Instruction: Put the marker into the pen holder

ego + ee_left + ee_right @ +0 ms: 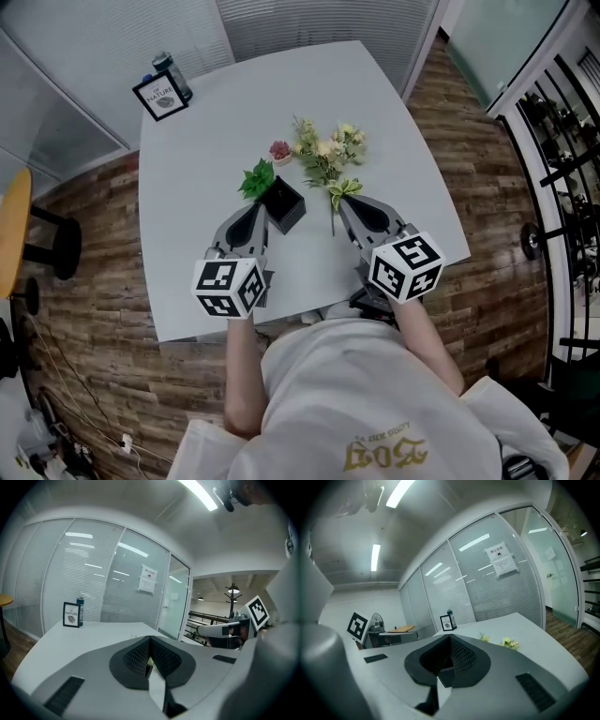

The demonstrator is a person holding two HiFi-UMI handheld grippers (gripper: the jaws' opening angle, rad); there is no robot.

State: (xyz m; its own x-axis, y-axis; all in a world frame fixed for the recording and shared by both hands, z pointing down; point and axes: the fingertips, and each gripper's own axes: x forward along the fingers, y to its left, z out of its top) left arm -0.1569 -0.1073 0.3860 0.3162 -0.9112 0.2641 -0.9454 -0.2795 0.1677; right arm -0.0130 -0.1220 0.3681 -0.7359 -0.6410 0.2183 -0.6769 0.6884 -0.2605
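white shirt and forearms fill the 6 o'clock edge of the head view, each hand carrying a gripper. no view lets me make out the marker, neither on the counter nor in either grip. the black pen holder stands upright on the counter between the two grippers' tips. it is just at 2 o'clock of the left gripper and at 9 o'clock of the right gripper.

the left gripper's fingers are pressed together, tip to tip, with nothing between them. the right gripper's fingers are likewise closed on nothing.

a green leafy sprig sits at the holder's 11 o'clock. a small pink potted flower stands at its 12 o'clock, and a spray of pale flowers lies at 1 o'clock. a framed card and a can stand at the far 11 o'clock corner.
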